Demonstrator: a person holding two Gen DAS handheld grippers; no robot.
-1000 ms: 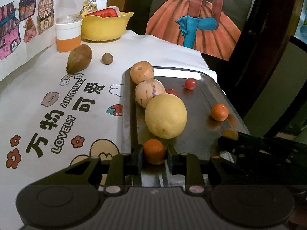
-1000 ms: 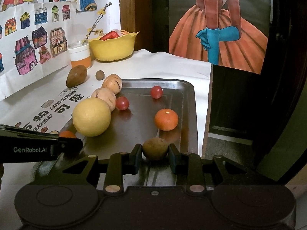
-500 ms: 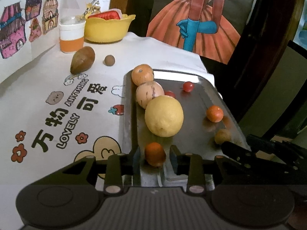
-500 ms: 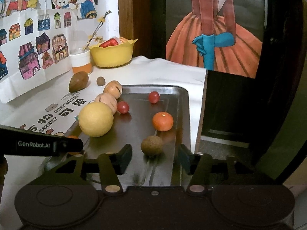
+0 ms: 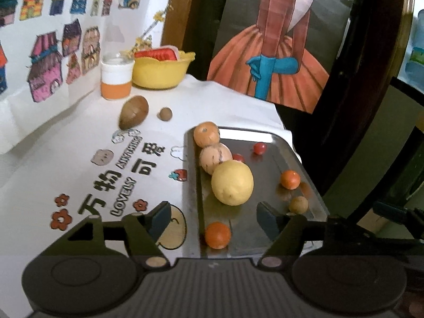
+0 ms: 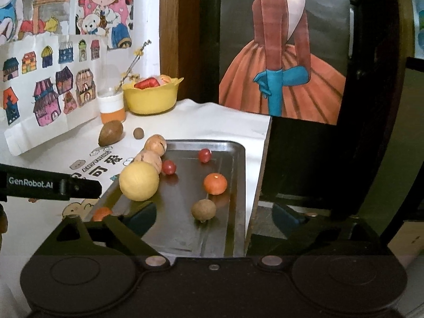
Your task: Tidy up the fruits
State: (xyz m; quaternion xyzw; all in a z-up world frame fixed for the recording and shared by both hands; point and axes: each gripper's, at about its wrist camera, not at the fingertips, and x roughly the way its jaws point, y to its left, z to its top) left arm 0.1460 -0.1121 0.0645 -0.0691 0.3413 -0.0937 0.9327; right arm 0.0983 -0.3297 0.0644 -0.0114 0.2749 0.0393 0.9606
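Both tools are gaping wide and holding nothing; the left gripper (image 5: 213,216) is sitting over the shiny metal tray (image 5: 265,243) at its near edge, with a small round orange (image 5: 217,234) lying loose between its fingers; the right gripper (image 6: 214,218) is hanging by the tray's right edge, near a rough brown ball fruit (image 6: 203,210); a big smooth yellow fruit (image 5: 232,182) is resting along the left edge.

Both pictures are dim and warm, with soft indoor light. The white tablecloth (image 5: 217,100) is the brightest surface in each view. On the metal tray (image 5: 267,137) a pale glare runs along the rim at 12 o'clock, and fruit reflections show on its dark floor. Short, soft shadows lie under the fruit. Fisheye bending curves the door frame toward 3 o'clock, and the corners go black. Both views are slightly blurred, the left more so.
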